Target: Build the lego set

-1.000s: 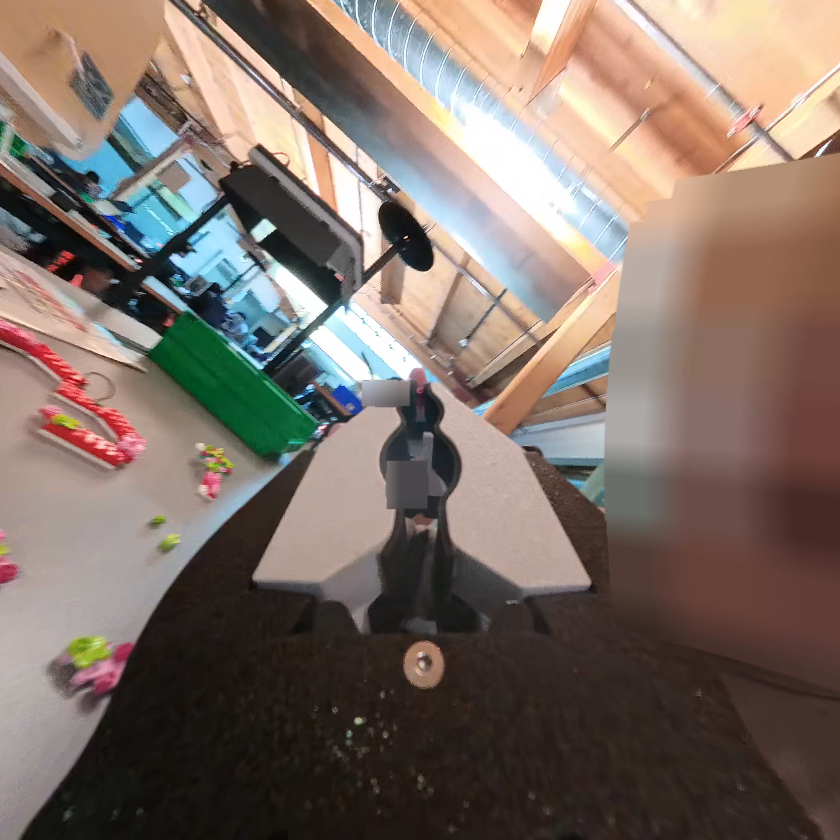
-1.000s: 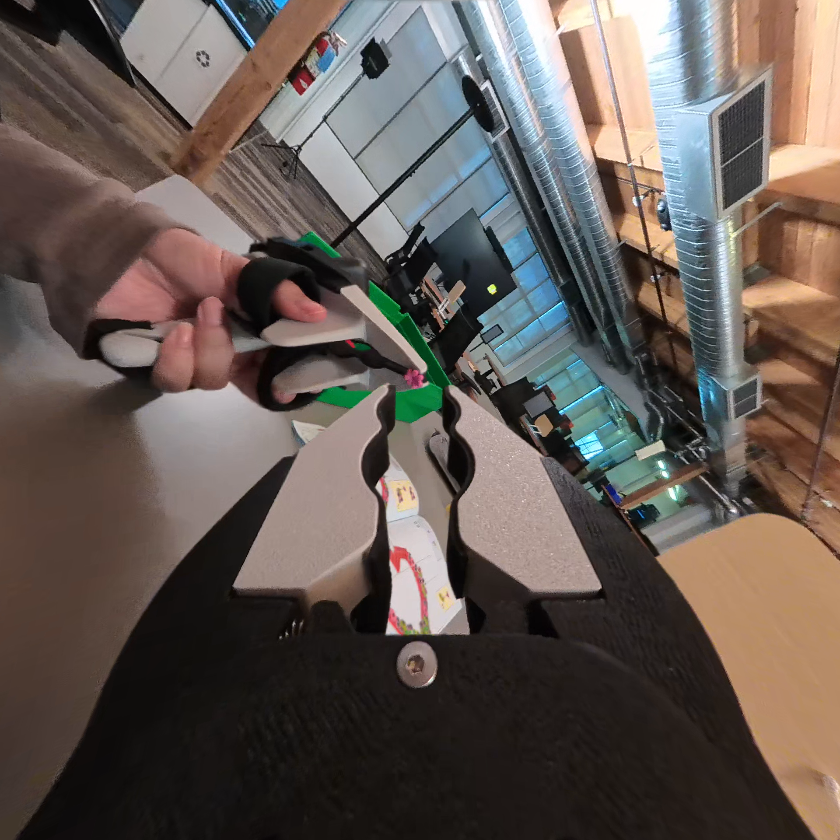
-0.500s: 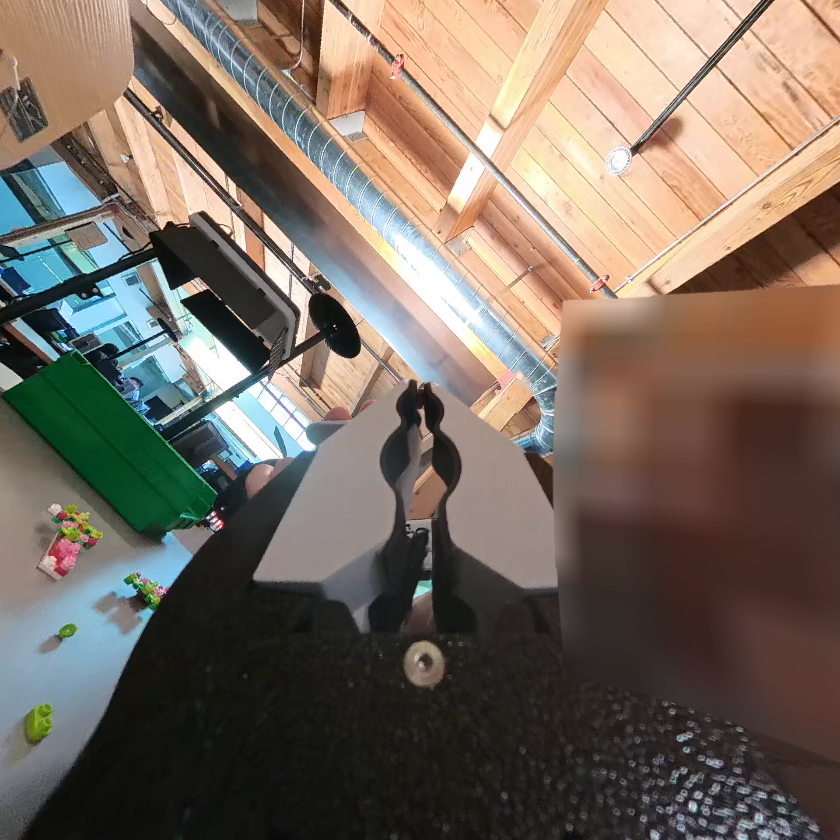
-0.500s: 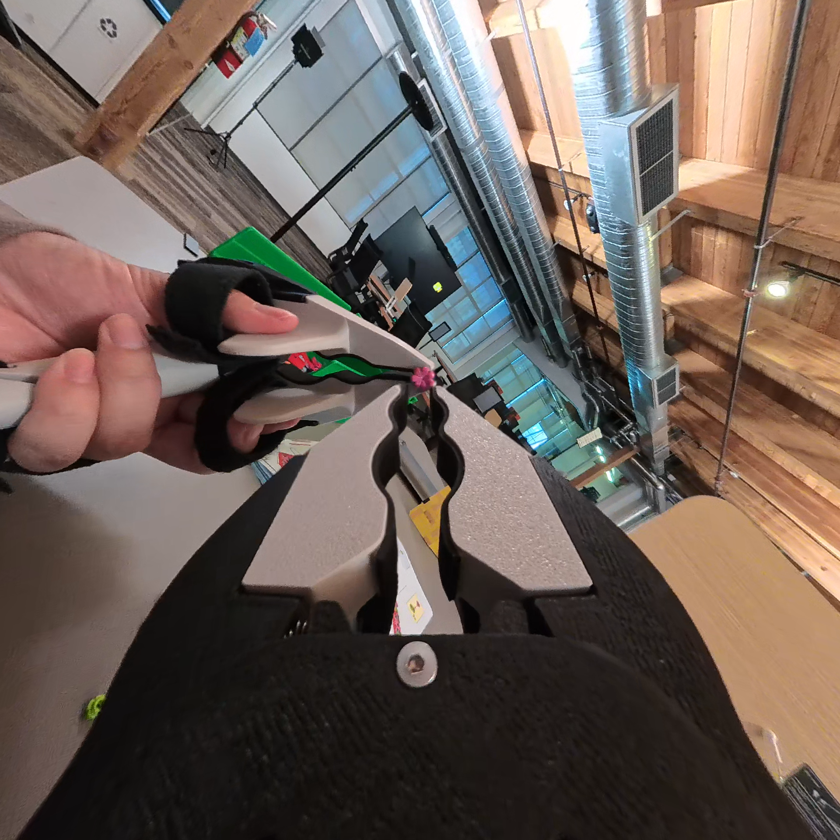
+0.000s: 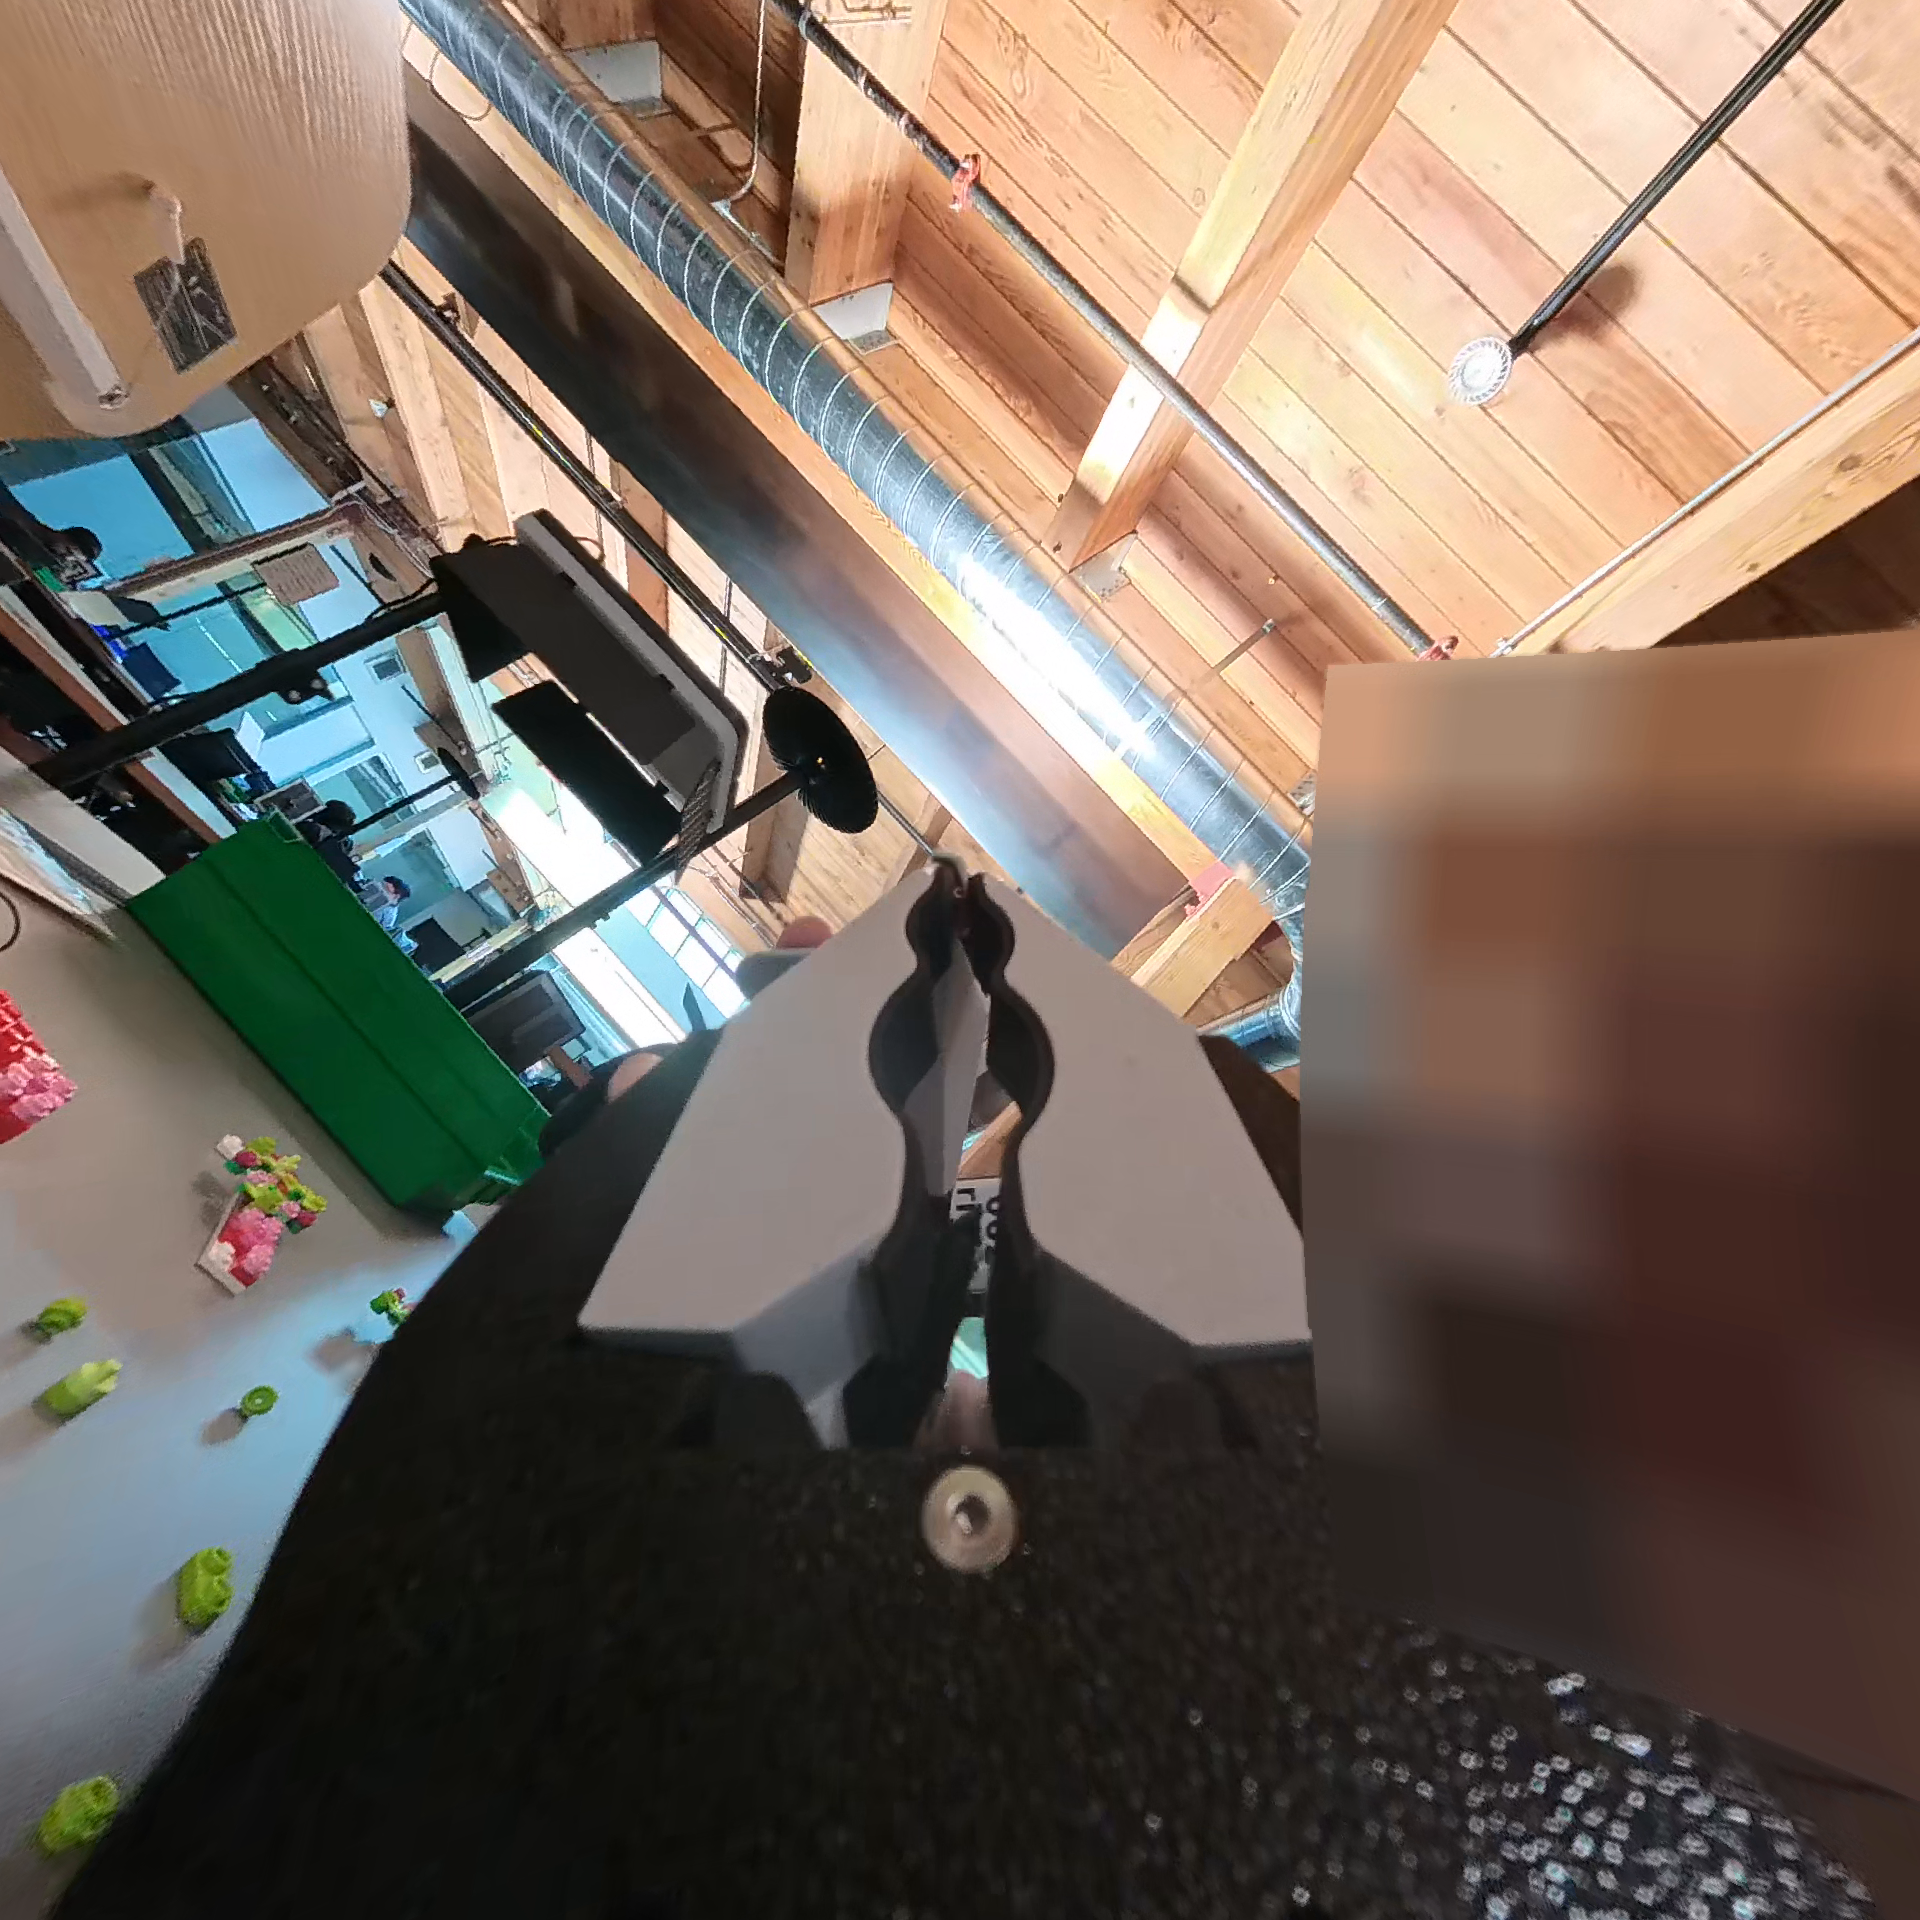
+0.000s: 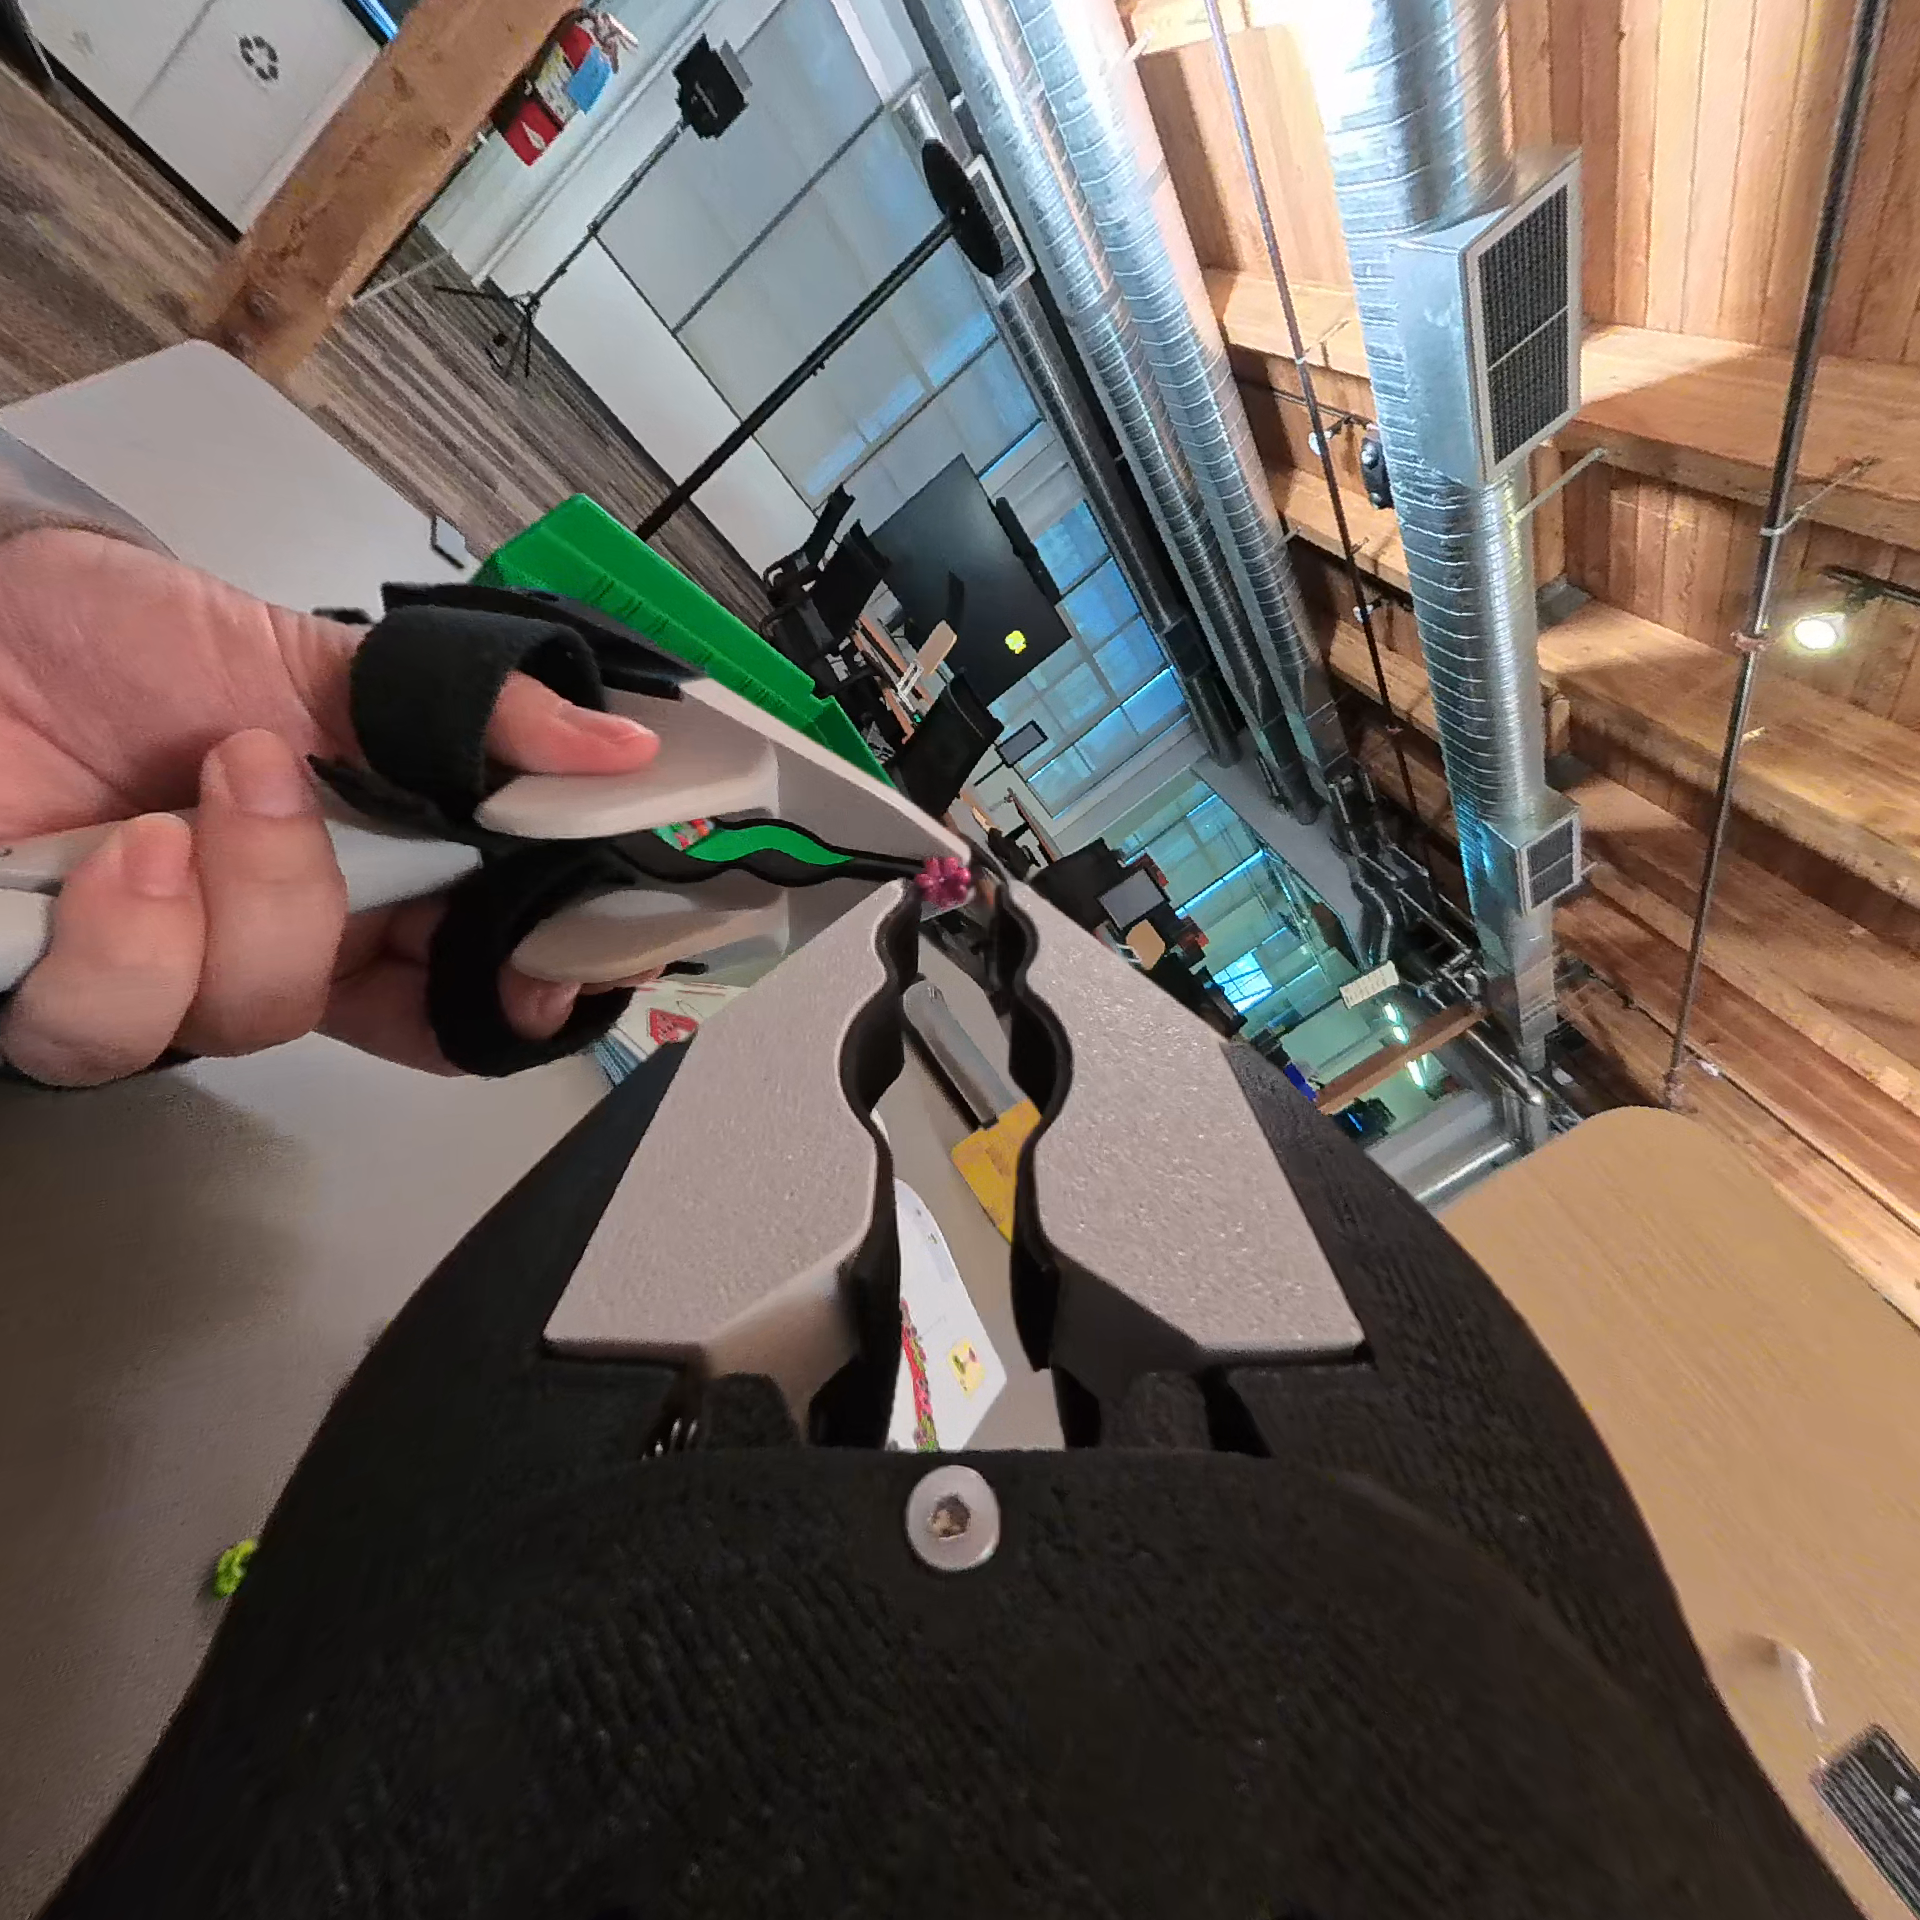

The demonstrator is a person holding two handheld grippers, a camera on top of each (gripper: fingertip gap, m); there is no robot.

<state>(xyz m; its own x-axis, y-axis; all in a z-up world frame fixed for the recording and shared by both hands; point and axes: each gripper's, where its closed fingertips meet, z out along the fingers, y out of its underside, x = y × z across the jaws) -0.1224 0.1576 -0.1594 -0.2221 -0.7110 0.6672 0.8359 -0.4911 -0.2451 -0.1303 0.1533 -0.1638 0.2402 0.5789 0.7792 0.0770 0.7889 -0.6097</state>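
Note:
My left gripper (image 5: 953, 883) is shut on a tiny magenta flower piece (image 6: 942, 881), pinched at its very tips. In the right wrist view it (image 6: 920, 864) comes in from the left, held by a hand, well above the table. My right gripper (image 6: 953, 899) is open with a narrow gap. Its tips stand on either side of the flower piece without clamping it. In the left wrist view a grey finger of the right gripper (image 5: 951, 1039) shows through the gap between my left fingers.
A green bin (image 5: 322, 1039) stands at the back of the grey table (image 5: 125, 1475). A small pink-and-green build (image 5: 255, 1210), loose lime pieces (image 5: 203, 1584) and a red build (image 5: 21, 1049) lie left. An instruction booklet (image 6: 935, 1340) lies below. A cardboard box (image 6: 1662, 1351) is right.
Both grippers have come together in the air. The flower piece was up and left of the right gripper's gap and now sits between its tips. The left view has tilted up toward the ceiling.

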